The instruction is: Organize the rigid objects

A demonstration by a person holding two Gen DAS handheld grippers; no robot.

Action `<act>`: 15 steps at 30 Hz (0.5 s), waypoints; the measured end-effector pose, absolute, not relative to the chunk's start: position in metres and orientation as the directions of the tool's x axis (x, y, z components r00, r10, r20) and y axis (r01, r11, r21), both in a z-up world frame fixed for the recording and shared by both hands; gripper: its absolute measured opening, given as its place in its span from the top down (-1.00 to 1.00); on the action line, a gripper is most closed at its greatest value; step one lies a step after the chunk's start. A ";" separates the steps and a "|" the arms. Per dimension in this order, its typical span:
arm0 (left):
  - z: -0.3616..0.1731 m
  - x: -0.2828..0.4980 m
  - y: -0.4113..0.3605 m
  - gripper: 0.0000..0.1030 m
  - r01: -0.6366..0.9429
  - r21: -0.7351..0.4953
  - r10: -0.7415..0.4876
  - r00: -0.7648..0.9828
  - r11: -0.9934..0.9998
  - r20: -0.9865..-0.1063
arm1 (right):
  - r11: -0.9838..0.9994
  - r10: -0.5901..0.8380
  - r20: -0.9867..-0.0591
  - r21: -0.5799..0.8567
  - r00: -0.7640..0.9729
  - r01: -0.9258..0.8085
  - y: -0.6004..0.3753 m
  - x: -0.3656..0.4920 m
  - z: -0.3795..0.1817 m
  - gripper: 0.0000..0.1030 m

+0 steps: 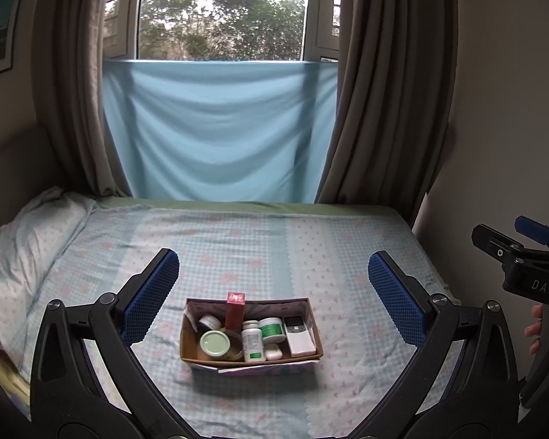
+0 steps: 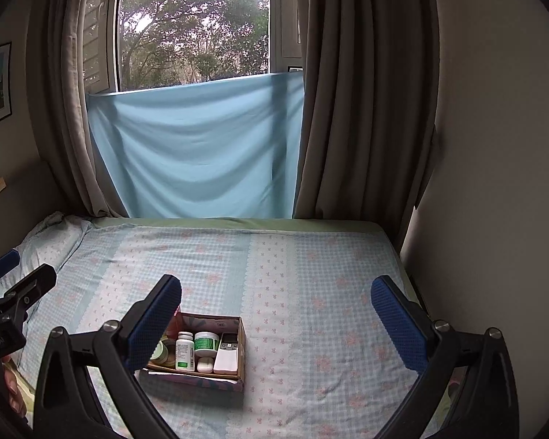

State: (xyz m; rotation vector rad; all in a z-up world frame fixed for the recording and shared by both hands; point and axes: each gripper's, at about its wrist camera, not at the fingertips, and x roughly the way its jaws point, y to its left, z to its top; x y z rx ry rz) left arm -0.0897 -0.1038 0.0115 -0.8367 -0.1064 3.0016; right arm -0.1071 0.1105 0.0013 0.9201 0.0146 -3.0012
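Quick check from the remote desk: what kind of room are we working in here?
A bedroom, most likely. The cardboard box of bottles and jars sits on a bed with a checked floral sheet, a pillow lies at its left end, and grey curtains frame a window behind it.

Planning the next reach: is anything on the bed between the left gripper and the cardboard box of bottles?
Nothing visible. The open left gripper faces the brown cardboard box across bare checked bedsheet; the open right gripper hangs off to the side.
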 end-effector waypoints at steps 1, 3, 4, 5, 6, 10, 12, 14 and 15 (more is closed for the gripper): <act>0.011 -0.090 -0.104 -1.00 -0.004 -0.072 0.041 -0.855 -0.997 -0.516 | -1.000 0.001 -0.561 -0.008 -0.828 0.005 0.111 -0.107 0.002 -0.99; 0.011 -0.090 -0.104 -1.00 -0.007 -0.075 0.045 -0.855 -0.997 -0.516 | -1.000 0.005 -0.563 -0.011 -0.826 0.002 0.112 -0.107 0.002 -0.99; 0.011 -0.090 -0.105 -1.00 -0.007 -0.075 0.044 -0.856 -0.997 -0.516 | -1.000 0.006 -0.563 -0.013 -0.826 0.001 0.111 -0.107 0.002 -0.99; 0.011 -0.090 -0.105 -1.00 -0.006 -0.073 0.043 -0.856 -0.997 -0.515 | -1.000 0.007 -0.563 -0.014 -0.826 0.001 0.111 -0.108 0.002 -0.99; 0.010 -0.090 -0.105 -1.00 -0.006 -0.070 0.042 -0.856 -0.998 -0.515 | -1.000 0.009 -0.564 -0.016 -0.826 0.000 0.111 -0.108 0.002 -0.99; 0.008 -0.089 -0.106 -1.00 -0.007 -0.071 0.043 -0.855 -0.997 -0.517 | -1.000 0.012 -0.563 -0.018 -0.827 -0.003 0.111 -0.108 0.003 -0.99; 0.008 -0.089 -0.107 -1.00 -0.007 -0.071 0.043 -0.855 -0.997 -0.517 | -1.000 0.016 -0.560 -0.018 -0.828 -0.007 0.111 -0.108 0.004 -0.99; 0.008 -0.089 -0.108 -1.00 -0.008 -0.074 0.045 -0.856 -0.997 -0.515 | -1.000 0.022 -0.558 -0.022 -0.829 -0.012 0.109 -0.107 0.005 -0.99; 0.008 -0.089 -0.108 -1.00 -0.008 -0.074 0.045 -0.856 -0.997 -0.515 | -1.000 0.025 -0.558 -0.024 -0.830 -0.015 0.109 -0.107 0.005 -0.99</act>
